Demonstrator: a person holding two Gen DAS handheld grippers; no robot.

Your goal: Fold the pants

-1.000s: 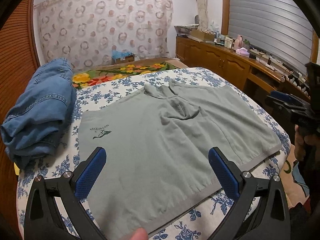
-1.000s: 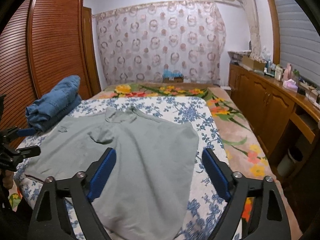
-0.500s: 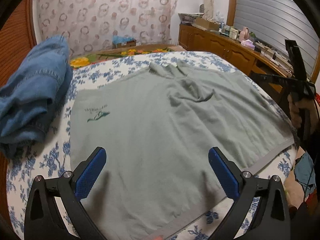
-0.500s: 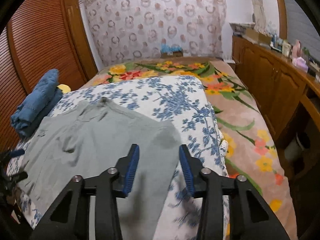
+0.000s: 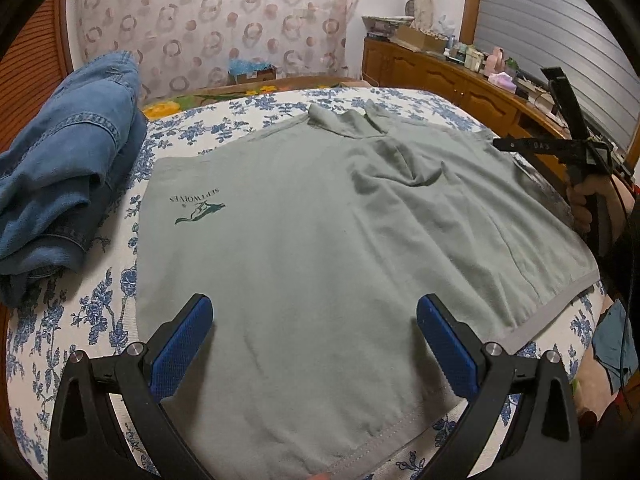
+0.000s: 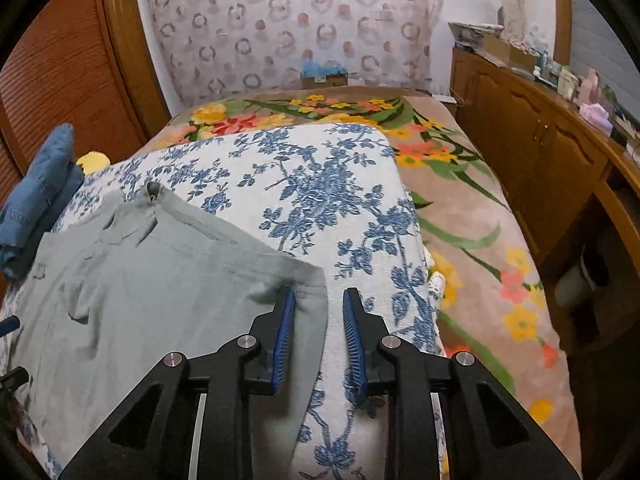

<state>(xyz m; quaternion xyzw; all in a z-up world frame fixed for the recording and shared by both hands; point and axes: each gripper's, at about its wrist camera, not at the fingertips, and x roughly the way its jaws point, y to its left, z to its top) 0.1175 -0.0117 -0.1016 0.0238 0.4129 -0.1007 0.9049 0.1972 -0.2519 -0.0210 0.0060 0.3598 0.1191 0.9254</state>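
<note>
My right claw (image 6: 319, 300) has just narrowed, its jaws straddling the grey pants' (image 6: 160, 280) edge without pinching. My left claw (image 5: 314, 320) gapes wide above them. Folded jeans (image 5: 68, 168) sit upper left.

This is a bedroom in a home. A bed (image 6: 332, 184) fills most of the room, spread with a blue-and-white flowered cover over a bright floral blanket (image 6: 460, 216). Behind it hangs a curtain (image 6: 288, 20) printed with rings. On one side stands a louvred wooden wardrobe (image 6: 60, 72); along the other runs a low wooden cabinet (image 6: 532, 136) topped with boxes, bottles and toiletries, beneath a slatted window shutter (image 5: 552, 20).
</note>
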